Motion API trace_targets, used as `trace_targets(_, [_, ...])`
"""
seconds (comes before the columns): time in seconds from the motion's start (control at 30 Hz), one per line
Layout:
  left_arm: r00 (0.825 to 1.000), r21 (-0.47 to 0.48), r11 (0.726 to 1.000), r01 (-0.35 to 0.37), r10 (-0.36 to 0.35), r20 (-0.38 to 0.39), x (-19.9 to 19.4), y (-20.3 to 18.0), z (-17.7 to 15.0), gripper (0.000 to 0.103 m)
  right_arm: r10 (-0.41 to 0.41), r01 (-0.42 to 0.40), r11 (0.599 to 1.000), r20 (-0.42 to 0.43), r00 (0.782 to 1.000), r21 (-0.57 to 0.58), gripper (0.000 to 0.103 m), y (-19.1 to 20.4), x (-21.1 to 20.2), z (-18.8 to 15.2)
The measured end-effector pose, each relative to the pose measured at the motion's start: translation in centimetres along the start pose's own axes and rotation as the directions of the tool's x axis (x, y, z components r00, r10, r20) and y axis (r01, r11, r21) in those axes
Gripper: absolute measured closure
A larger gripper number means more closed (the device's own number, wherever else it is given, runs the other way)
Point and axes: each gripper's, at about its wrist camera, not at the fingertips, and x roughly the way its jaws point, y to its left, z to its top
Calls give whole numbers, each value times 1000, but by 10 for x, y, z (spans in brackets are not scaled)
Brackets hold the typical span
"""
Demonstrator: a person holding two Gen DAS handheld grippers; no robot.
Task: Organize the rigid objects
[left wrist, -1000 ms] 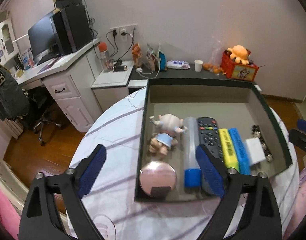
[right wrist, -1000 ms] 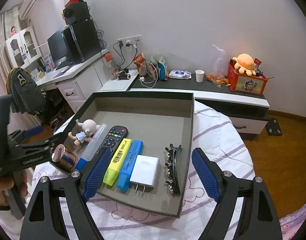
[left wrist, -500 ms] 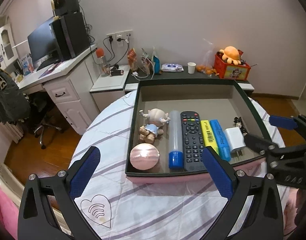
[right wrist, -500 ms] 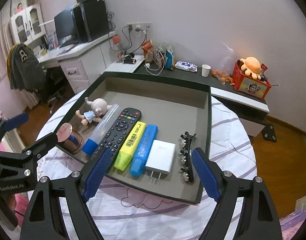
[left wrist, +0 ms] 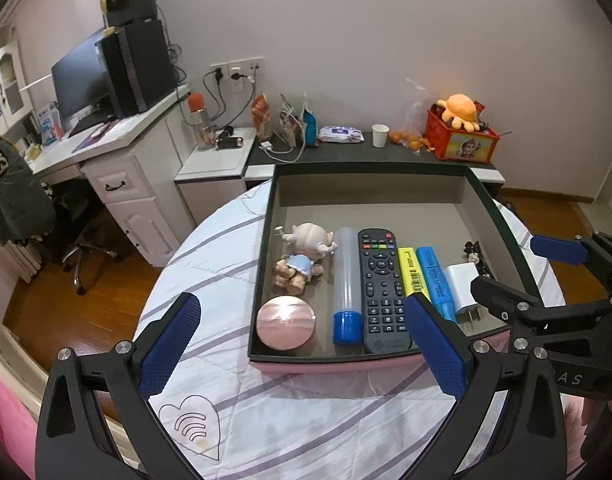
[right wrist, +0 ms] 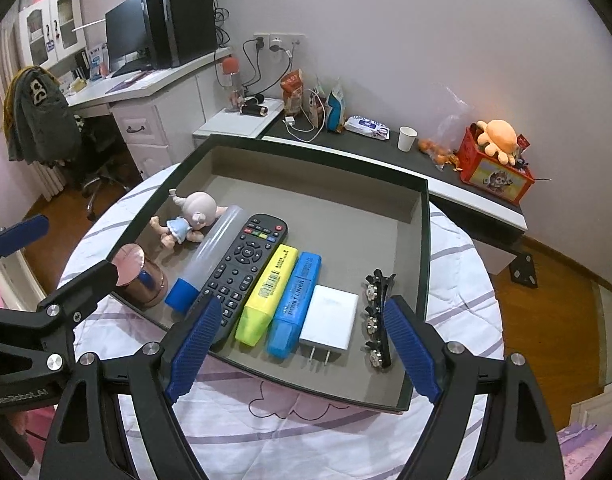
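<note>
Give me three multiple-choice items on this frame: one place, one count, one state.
1. What lies directly between the clear tube with the blue cap and the yellow highlighter in the grey tray?
A. white charger
B. black remote control
C. doll

2. How many highlighters lie in the tray?
A. one
B. two
C. three

3. In what state is the right claw?
A. shut on the black hair clip
B. shut on the white charger
C. open, holding nothing

Answers: 1 B, the black remote control lies alongside both. 2 B, the yellow one and a blue highlighter. 3 C, its blue pads stand apart above the tray's near rim with nothing pressed between them.
</note>
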Motion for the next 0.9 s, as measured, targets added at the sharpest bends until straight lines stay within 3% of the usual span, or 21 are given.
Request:
trace_targets(0.23, [998,26,999,47,-46,-47,7,-12,-2,0,-28,28,1000,-26,999,-3,18,-9,0,-4])
trace_targets(0.9, [999,44,998,43,-44,12,-38,-22,-9,0,-45,45,999,7,999,-3,18,-12,-39,-18])
